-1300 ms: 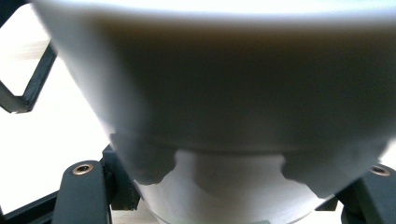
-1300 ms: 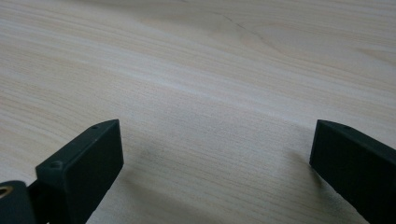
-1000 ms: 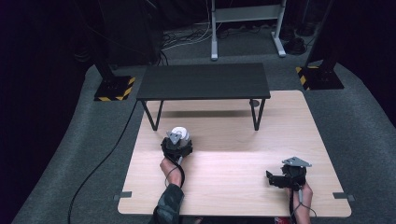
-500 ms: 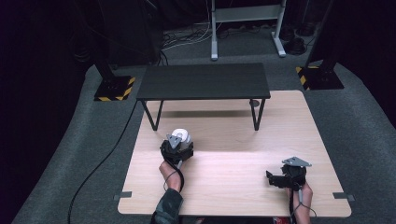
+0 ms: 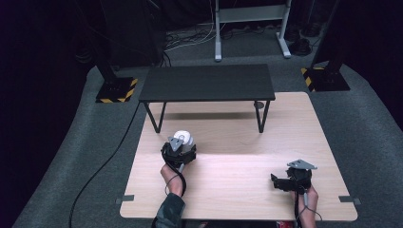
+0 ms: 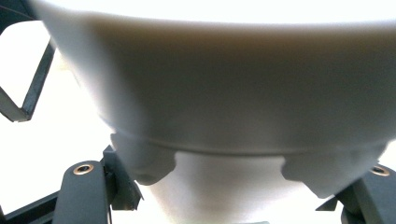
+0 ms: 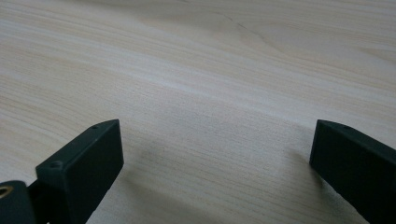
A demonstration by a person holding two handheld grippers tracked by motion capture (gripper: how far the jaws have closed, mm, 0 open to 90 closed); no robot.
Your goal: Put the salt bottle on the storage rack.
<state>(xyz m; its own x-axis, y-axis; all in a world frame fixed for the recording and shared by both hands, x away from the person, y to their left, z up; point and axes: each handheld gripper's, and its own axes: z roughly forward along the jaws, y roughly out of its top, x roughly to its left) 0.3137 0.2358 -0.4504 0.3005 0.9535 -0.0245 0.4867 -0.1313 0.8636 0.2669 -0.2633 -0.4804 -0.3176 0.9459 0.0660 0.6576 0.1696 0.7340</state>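
high view — item one: a white cup-like vessel (image 5: 183,139), carried in the left gripper (image 5: 179,151) over the left half of the pale wooden table (image 5: 228,190), a little short of the black bench (image 5: 207,82) that stands across the table's far part. judged progress: the pick-up is done, the setting-down is left (where it is meant to go cannot be told; the bench top or the space beneath it are both near). item two: the right gripper (image 5: 291,180), near the table's front right corner, well apart from the vessel, holding nothing. surroundings: grey carpet, two posts on yellow-and-black striped bases (image 5: 115,90) to either side, a grey metal frame (image 5: 249,19) behind, a cable (image 5: 102,166) trailing over the floor at left. obstruction: the bench's legs and its front edge lie on the way forward.

left gripper view — the vessel (image 6: 224,88) seen from very close, white wall flaring upward, notched foot low in frame; the jaws are closed in on its lower part from both sides, a firm hold as far as can be judged. a black bench leg (image 6: 30,88) shows at upper left.

right gripper view — bare table (image 7: 210,70) under wide-open jaws, nothing between them; the gripper is low over the wood and idle.
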